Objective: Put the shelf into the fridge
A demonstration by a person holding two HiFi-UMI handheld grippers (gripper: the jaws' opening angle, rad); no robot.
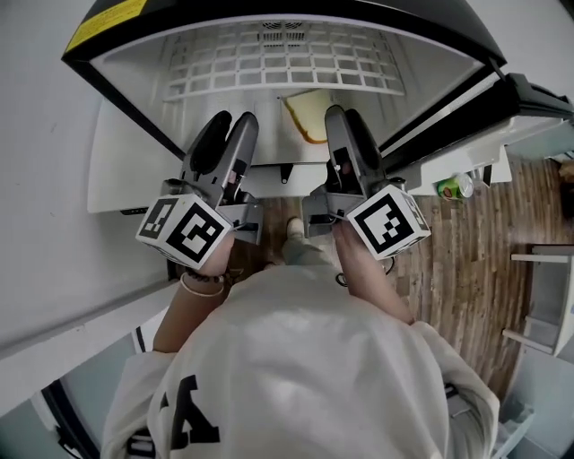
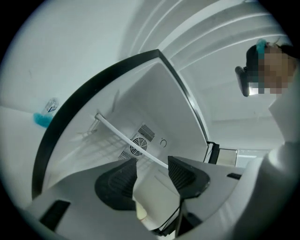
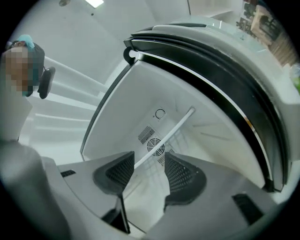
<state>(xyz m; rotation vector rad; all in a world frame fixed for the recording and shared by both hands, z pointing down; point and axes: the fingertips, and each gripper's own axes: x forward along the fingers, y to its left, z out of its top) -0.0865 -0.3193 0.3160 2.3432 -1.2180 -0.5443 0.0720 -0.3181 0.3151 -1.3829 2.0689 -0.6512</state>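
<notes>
**Shelf in the fridge, both grippers spread and empty**

One white fridge with black trim (image 1: 134,67) fills the head view from 10 to 2 o'clock, and its one door (image 1: 529,99) stands open at 2 o'clock. One person in a cream sweatshirt (image 1: 305,359) with a dark, partly hidden print takes up 6 o'clock. A brown wooden plank floor (image 1: 484,269) lies at 3 o'clock.

One white wire grid shelf (image 1: 282,63) lies inside the fridge compartment at 12 o'clock, spanning it from wall to wall. Its front rail (image 2: 126,138) runs across each gripper view (image 3: 173,126), beyond the jaws.

There are two grippers. The grey left gripper (image 1: 233,121) with black ribbed pads points into the fridge at 11 o'clock. Its jaws are spread apart with nothing between the pads (image 2: 152,161). The matching right gripper (image 1: 344,116) points in at 1 o'clock, likewise spread and pinching nothing (image 3: 149,157). Neither touches the shelf. Each carries one white cube with black square markers (image 1: 184,231), two cubes in all.

One round fan grille (image 2: 138,147) sits in the back wall, flanked by slotted vents.

One yellow label (image 1: 106,22) lies on the fridge top at 11 o'clock, its writing too small to read. One green-labelled container (image 1: 456,186) sits between 2 and 3 o'clock, its print unreadable
</notes>
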